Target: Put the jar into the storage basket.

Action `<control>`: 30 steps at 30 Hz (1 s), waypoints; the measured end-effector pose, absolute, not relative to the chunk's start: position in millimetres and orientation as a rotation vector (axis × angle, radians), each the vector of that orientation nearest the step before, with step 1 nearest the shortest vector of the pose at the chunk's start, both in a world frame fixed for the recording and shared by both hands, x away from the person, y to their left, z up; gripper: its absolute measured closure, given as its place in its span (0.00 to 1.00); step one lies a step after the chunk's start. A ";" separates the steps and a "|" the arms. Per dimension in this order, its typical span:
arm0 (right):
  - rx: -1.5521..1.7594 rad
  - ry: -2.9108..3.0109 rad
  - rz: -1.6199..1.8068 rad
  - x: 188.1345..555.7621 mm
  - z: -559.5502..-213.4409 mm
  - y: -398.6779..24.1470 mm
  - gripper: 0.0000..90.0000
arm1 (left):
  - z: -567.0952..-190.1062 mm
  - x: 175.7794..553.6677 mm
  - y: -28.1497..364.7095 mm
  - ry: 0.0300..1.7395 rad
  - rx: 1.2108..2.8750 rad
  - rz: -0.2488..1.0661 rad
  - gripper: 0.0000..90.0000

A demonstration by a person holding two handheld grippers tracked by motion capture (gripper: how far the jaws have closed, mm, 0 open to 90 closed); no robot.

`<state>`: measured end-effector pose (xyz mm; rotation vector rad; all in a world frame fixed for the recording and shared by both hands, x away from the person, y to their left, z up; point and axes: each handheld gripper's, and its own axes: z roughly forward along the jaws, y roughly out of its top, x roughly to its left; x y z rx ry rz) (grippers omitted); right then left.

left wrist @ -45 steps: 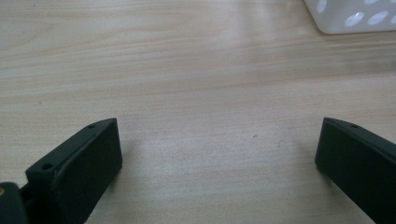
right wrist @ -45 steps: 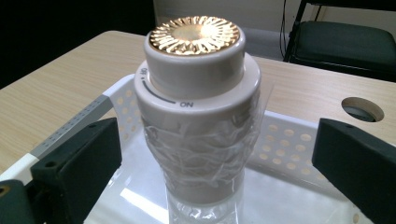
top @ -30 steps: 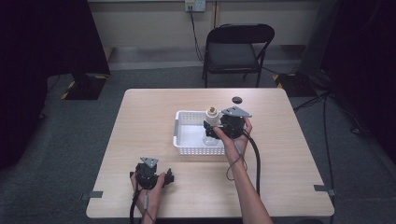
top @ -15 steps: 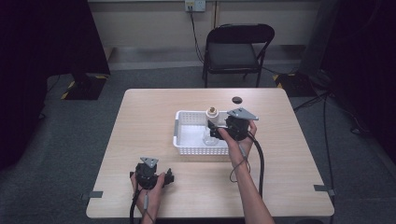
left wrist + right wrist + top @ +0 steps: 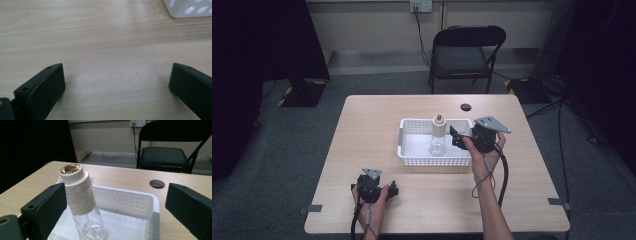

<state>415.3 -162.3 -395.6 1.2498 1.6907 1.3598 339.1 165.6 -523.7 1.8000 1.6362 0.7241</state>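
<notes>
The right claw [image 5: 455, 138] is drawing back toward the right edge of the white basket [image 5: 411, 152], away from the glass bottle [image 5: 437, 136] it was pressed against a second ago. Its jaws are now standing wide apart, one of them just beside the bottle's white cap [image 5: 75, 187] in the right gripper view, the other well off to the side. The bottle is now standing upright on its own in the basket, clear of the claw, where earlier the claw and hand were covering most of it. The person's right hand [image 5: 482, 150] is shifting slightly rightward with the claw.
</notes>
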 end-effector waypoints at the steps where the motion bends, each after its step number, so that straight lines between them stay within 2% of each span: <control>1: 1.252 1.694 1.356 414.3 -396.8 -164.0 0.02 | -523.7 339.1 165.6 1.636 1.800 0.724 0.00; 30: 1.302 1.629 1.326 370.4 -431.9 -185.7 0.02 | -523.7 339.0 165.5 1.636 1.800 0.724 0.00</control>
